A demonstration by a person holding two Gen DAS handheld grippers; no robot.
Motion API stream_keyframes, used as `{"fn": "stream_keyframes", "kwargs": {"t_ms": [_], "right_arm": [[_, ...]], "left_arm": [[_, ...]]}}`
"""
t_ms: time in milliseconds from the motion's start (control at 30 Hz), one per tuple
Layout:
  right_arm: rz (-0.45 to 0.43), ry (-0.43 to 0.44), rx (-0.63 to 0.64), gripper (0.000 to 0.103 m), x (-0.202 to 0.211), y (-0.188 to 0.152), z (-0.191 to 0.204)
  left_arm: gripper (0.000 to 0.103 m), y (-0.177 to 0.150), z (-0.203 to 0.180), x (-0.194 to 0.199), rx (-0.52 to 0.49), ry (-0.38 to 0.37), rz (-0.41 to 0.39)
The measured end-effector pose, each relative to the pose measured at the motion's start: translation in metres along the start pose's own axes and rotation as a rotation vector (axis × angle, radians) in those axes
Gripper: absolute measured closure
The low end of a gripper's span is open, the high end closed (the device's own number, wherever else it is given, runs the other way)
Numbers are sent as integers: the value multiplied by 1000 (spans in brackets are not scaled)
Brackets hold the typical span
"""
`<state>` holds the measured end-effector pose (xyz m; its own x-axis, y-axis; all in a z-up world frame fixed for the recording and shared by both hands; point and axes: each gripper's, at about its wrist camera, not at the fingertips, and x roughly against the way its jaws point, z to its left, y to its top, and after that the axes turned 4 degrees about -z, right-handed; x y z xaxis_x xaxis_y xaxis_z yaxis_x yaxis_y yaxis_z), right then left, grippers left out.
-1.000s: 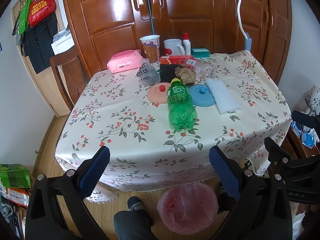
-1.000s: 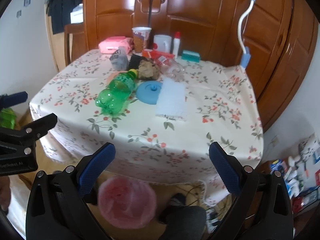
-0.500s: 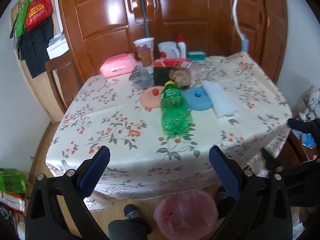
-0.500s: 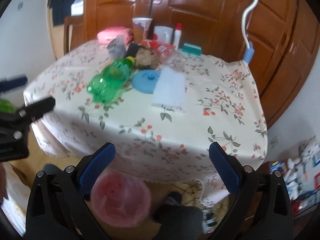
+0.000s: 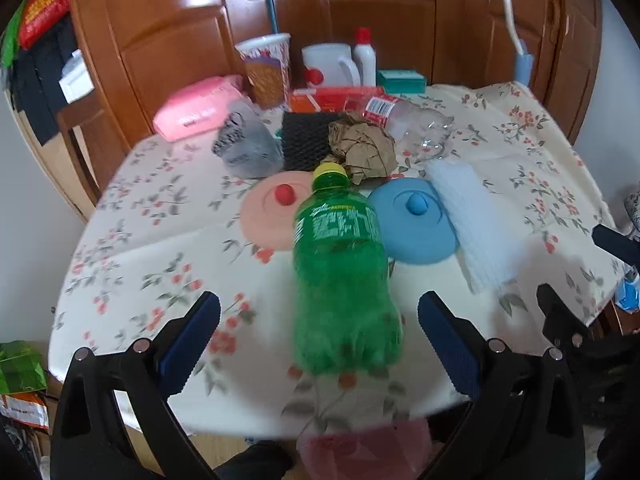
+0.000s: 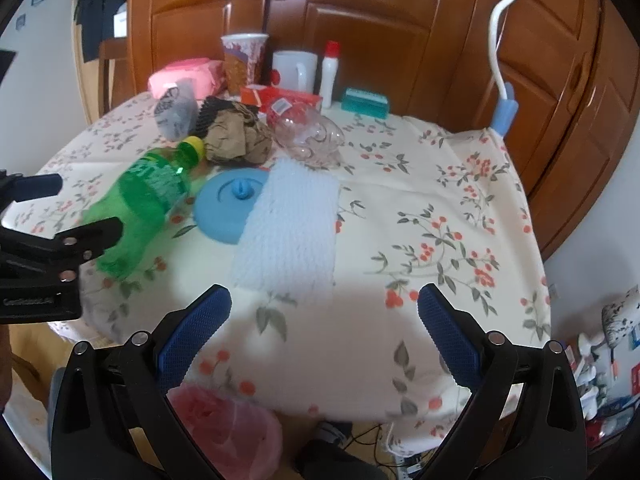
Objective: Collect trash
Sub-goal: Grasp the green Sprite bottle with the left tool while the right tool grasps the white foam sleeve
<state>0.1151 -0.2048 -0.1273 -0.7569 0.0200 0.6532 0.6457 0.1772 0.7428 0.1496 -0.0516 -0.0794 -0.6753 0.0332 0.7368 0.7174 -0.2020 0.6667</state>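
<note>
A green plastic bottle [image 5: 344,268] [image 6: 140,208] with a yellow cap lies on its side on the floral tablecloth [image 5: 168,252]. My left gripper [image 5: 320,332] is open, its blue pads flanking the bottle's base without touching it. Behind the bottle sit a crumpled brown paper ball [image 5: 360,148] [image 6: 236,136], a crushed clear bottle [image 5: 408,120] [image 6: 308,128] and a grey wrapper bag [image 5: 244,148]. My right gripper [image 6: 324,328] is open over bare cloth near the table's front edge. A pink-lined trash bin [image 6: 224,432] [image 5: 364,452] stands on the floor below the edge.
A pink lid [image 5: 272,208], a blue lid [image 5: 416,220] and a white textured cloth [image 6: 288,228] lie mid-table. Cup [image 5: 268,68], mug [image 5: 332,64], white bottle [image 5: 364,60], boxes and a pink pack [image 5: 196,108] line the back, before a wooden wardrobe [image 5: 360,8]. A chair [image 5: 76,140] stands left.
Both grippers have moved forward over the table. The green bottle now lies between my left gripper's open fingers, and the bin has dropped toward the bottom of both views.
</note>
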Motion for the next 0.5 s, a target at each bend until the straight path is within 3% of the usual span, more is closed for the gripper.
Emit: {"fn": "stream_keyframes", "kwargs": {"t_ms": [133, 300, 500], "right_arm": [[15, 1, 6, 6, -15, 3, -1], [22, 16, 1, 6, -27, 10, -2], [43, 57, -20, 6, -49, 25, 0]], "left_arm": [[7, 9, 0, -26, -2, 3, 35], [20, 12, 1, -46, 2, -13, 75], [23, 12, 0, -55, 0, -17, 97]]}}
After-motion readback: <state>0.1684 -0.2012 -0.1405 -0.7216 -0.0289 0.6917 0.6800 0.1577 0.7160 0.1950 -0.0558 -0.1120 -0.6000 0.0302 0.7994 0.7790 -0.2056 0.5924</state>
